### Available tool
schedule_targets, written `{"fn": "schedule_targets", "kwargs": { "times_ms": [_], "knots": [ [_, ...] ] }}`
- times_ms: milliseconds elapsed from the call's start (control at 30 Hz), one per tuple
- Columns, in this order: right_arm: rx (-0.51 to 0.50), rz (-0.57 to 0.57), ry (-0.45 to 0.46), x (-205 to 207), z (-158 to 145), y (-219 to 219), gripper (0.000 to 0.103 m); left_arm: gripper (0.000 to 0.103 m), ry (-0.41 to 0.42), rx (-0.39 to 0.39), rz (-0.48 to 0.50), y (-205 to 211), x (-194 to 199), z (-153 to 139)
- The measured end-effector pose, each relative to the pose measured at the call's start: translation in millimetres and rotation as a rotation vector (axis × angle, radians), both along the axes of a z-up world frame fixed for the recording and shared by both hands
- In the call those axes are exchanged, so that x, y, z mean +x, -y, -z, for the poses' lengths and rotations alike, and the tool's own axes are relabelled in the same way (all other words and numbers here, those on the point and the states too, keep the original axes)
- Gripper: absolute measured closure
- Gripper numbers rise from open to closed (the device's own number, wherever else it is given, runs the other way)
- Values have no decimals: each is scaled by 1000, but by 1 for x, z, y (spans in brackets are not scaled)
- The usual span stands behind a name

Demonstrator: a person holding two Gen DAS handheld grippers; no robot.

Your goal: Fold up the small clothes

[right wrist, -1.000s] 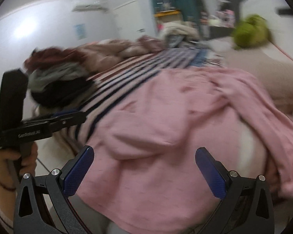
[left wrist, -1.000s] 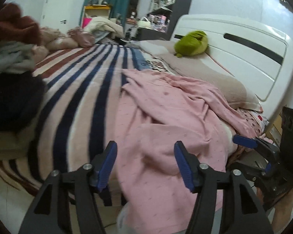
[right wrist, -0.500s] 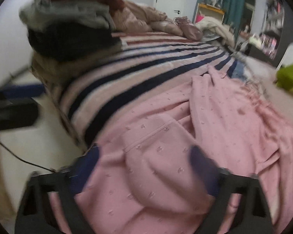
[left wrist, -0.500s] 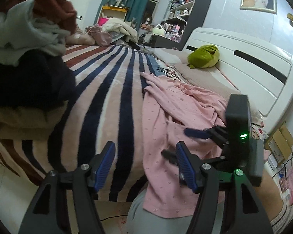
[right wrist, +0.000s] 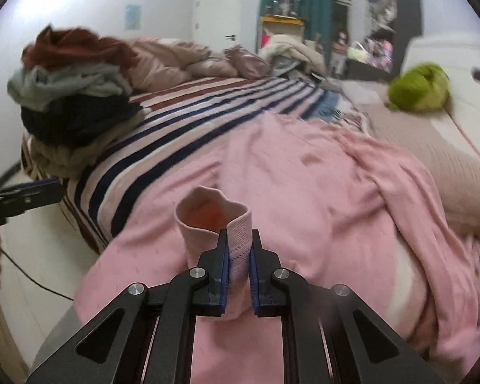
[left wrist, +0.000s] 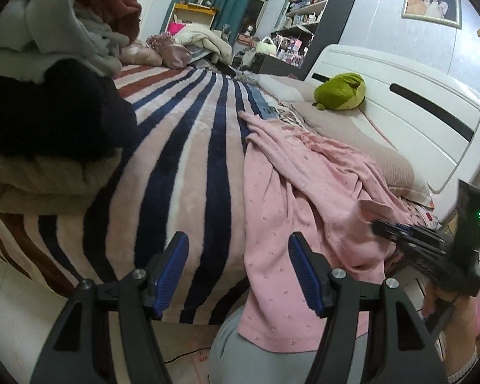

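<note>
Right jaws (right wrist: 239,268) clenched on pink garment (right wrist: 304,192) cuff, left jaws (left wrist: 238,275) released over striped blanket (left wrist: 182,160), clothes pile (left wrist: 48,102) beside, perhaps touching.

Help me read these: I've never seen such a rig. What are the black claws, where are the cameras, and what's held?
No robot here: a person holds a two-finger tool in each hand, each with a camera looking along its fingers. One picture is from the left tool, open over the striped blanket with nothing between its fingers. The other is from the right tool, shut on the cuff of a pink garment spread on the bed. A clothes pile and a green plush also lie there.
</note>
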State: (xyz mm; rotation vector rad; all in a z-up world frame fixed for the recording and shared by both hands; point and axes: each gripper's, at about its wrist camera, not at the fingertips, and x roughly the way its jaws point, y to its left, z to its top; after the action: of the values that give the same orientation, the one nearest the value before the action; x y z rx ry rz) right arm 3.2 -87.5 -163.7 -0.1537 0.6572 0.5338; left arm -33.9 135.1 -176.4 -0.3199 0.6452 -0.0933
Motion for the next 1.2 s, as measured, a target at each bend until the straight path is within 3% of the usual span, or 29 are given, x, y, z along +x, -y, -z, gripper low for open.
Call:
{"fn": "schedule_targets", "kwargs": {
  "times_ms": [333, 433, 533, 567, 633, 667, 800, 900, 1000, 1200],
  "knots": [
    [106, 111, -130, -40, 31, 90, 100, 42, -47, 38, 52, 31, 16, 2],
    [154, 62, -210, -47, 43, 103, 100, 42, -61, 39, 68, 38, 23, 3],
    [184, 22, -218, -56, 43, 109, 97, 42, -72, 61, 84, 48, 28, 3],
    [200, 6, -204, -59, 39, 112, 92, 41, -74, 67, 87, 50, 30, 3],
    [226, 19, -174, -61, 31, 121, 56, 39, -75, 69, 94, 54, 32, 2],
    [233, 30, -163, -59, 28, 124, 51, 39, -75, 67, 95, 56, 33, 2],
    [225, 132, -71, -51, 15, 146, 46, 38, -55, 78, 97, 63, 35, -4],
    [150, 259, 8, -39, 13, 161, 36, 30, -19, 99, 91, 68, 34, -11],
    [72, 312, 66, -19, 15, 171, 33, 29, 5, 88, 97, 70, 36, -18],
    [73, 474, 24, 47, 12, 223, 30, 26, 22, 98, 103, 74, 42, -25]
  ]
}}
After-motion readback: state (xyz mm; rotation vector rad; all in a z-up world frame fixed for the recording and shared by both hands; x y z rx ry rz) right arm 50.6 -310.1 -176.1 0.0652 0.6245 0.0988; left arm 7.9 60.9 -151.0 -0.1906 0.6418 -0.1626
